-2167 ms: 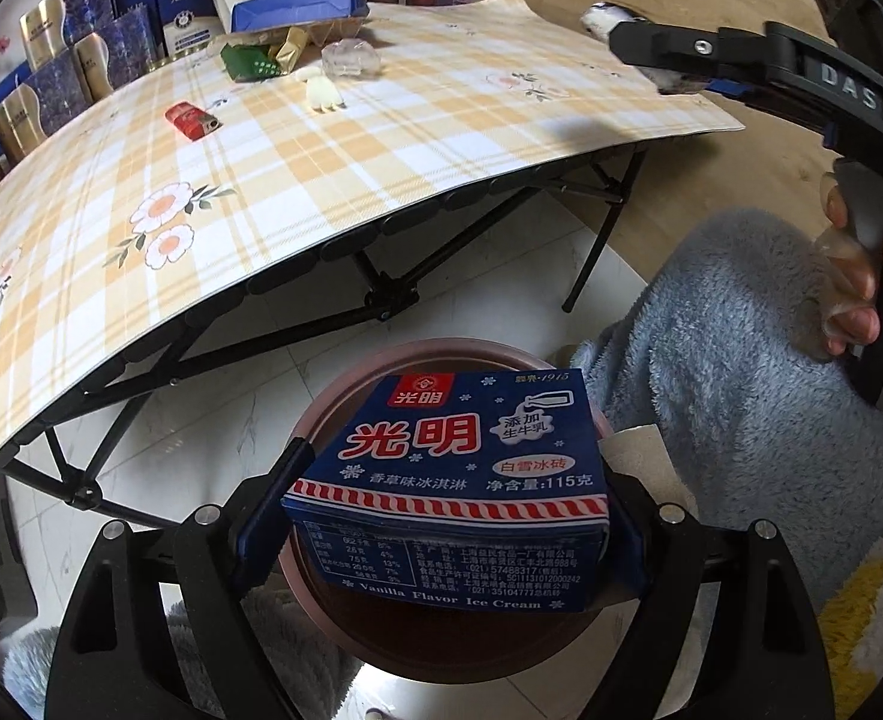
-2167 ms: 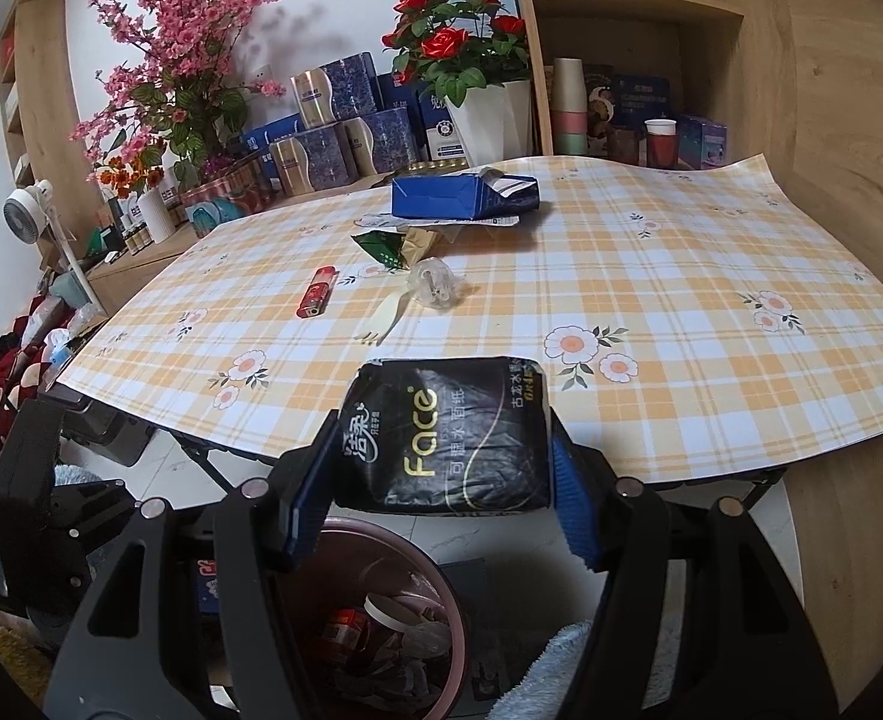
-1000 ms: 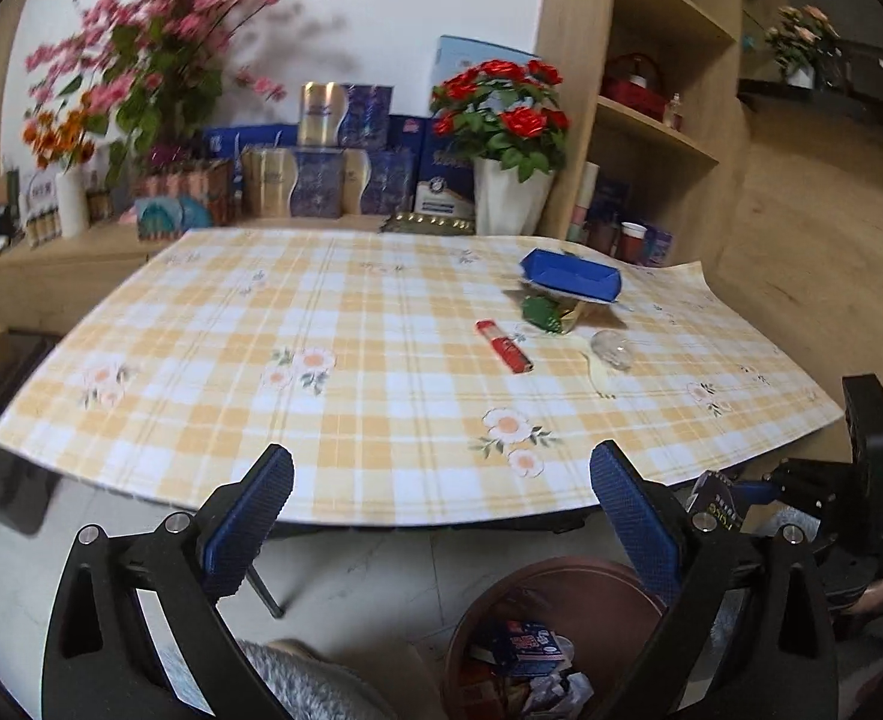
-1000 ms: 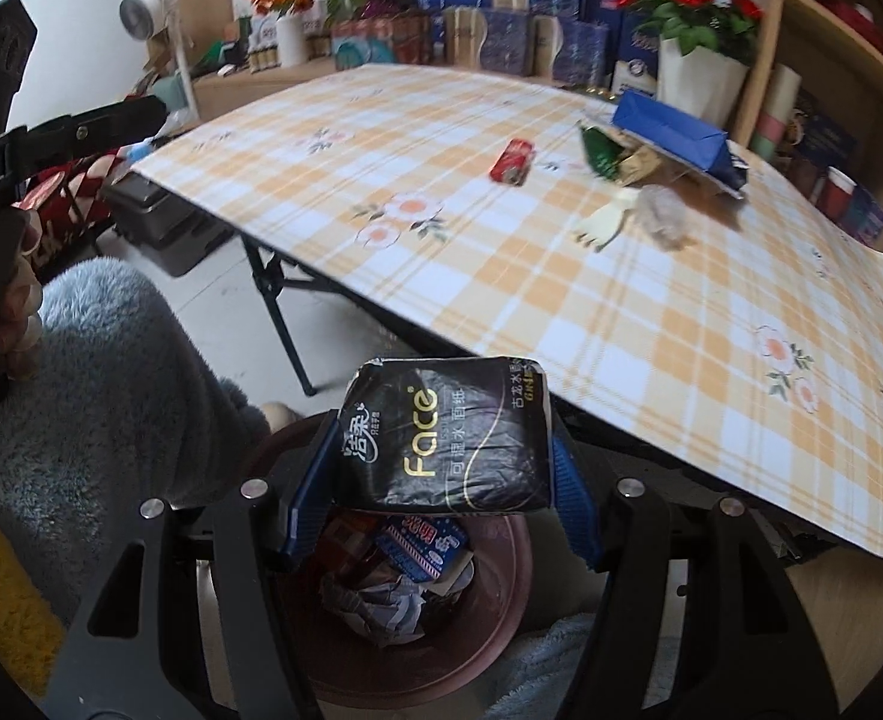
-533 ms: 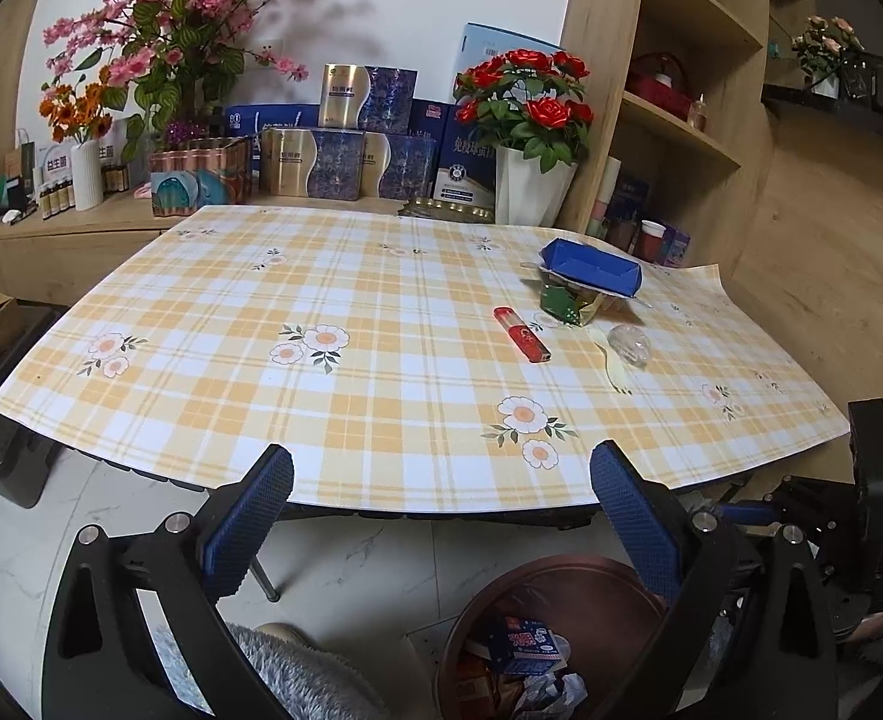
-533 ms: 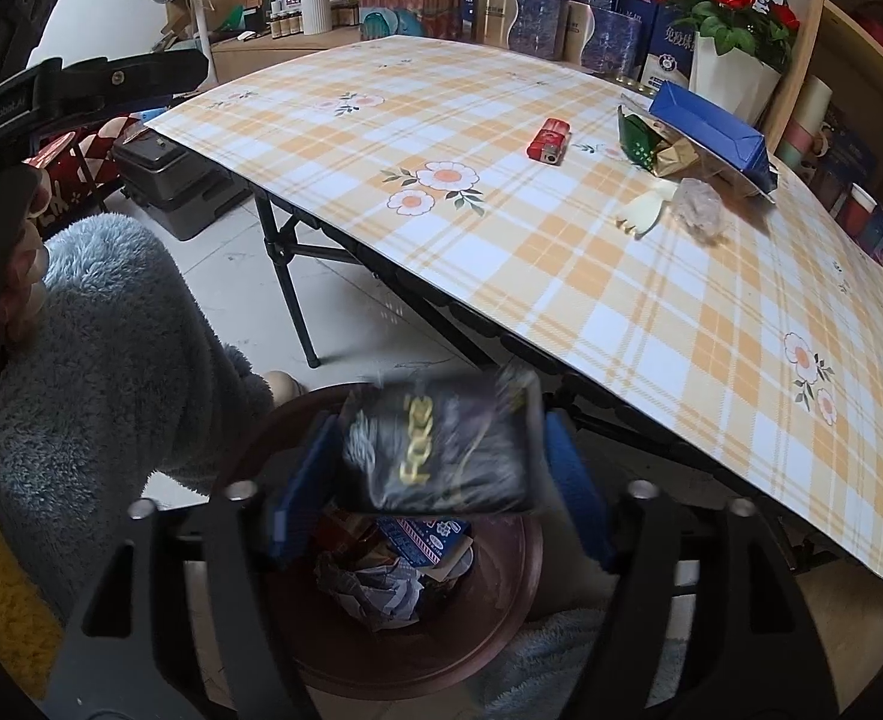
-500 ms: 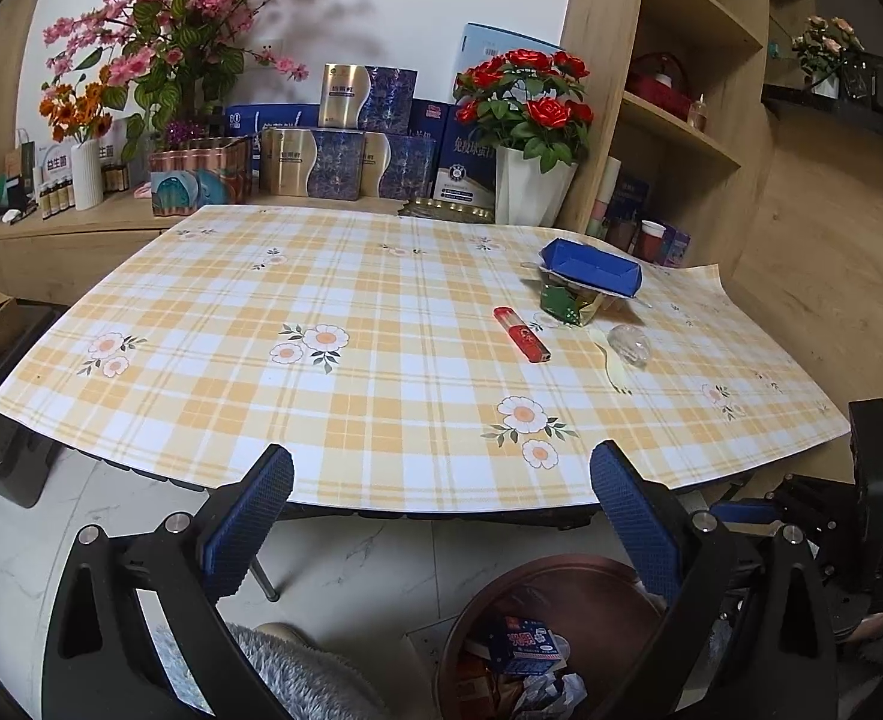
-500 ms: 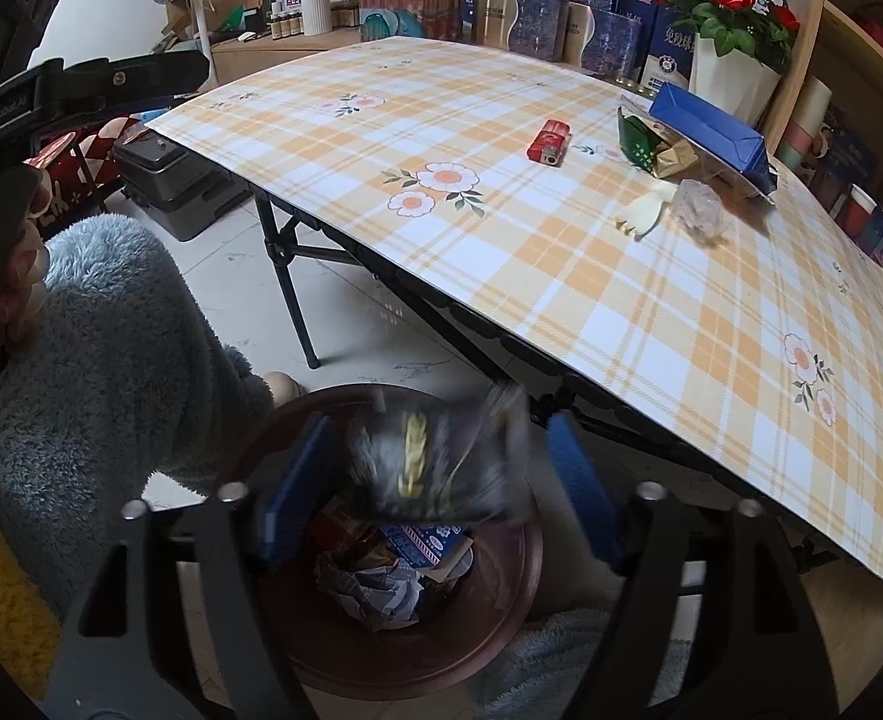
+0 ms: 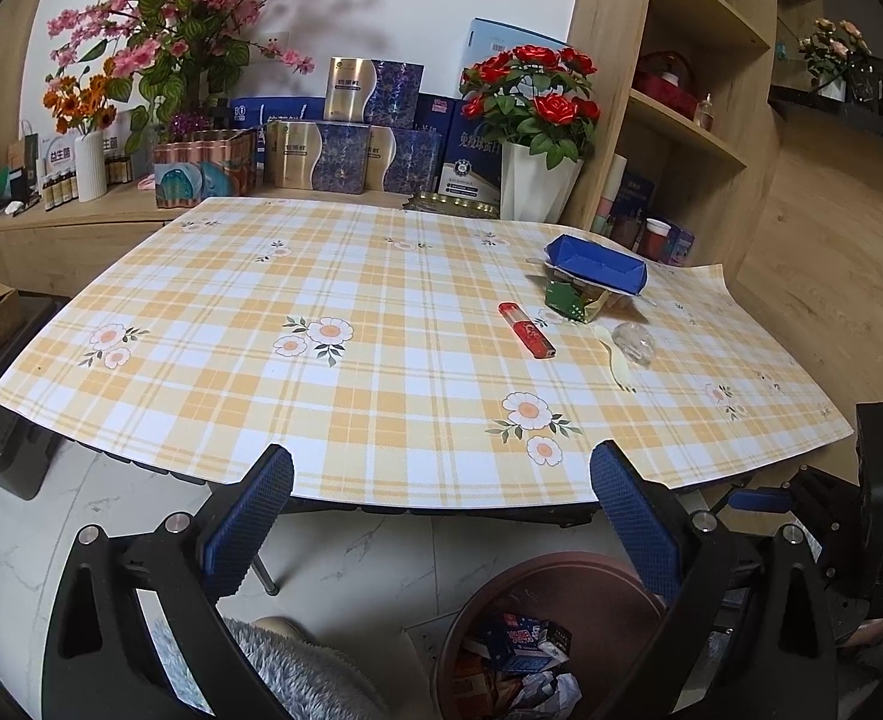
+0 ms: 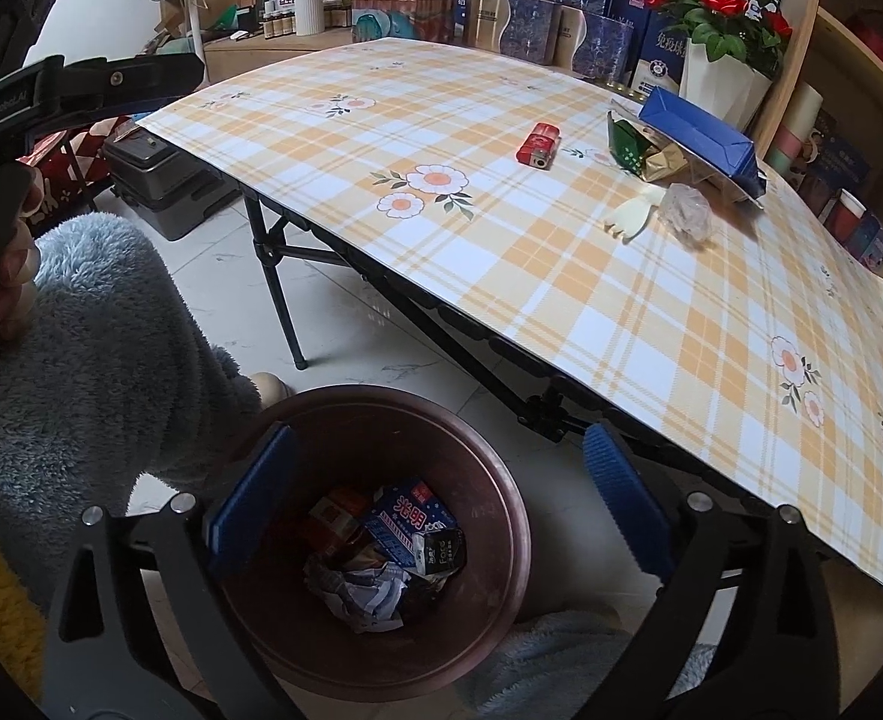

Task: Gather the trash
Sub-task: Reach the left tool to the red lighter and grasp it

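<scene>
Jaws of the right gripper were spreading wide above the brown bin, with nothing between the blue pads; the black tissue pack lay inside the bin, against the blue ice-cream carton and some crumpled paper. That read as the release step of one drop, just finishing. The left gripper was likewise spread and empty, aimed over the near edge of the plaid table, the bin low and to its right.

Trash still waited on the table, all clustered near the far right corner: a red lighter, a green and gold wrapper tucked under a blue box, a pale plastic fork and a crumpled clear film beside it. The next move, as I judged it, called for lifting either empty gripper over the table edge and reaching across to that cluster. The lighter lay apart from the rest and looked the simplest pinch; the film would crush and the flat fork might slip.
</scene>
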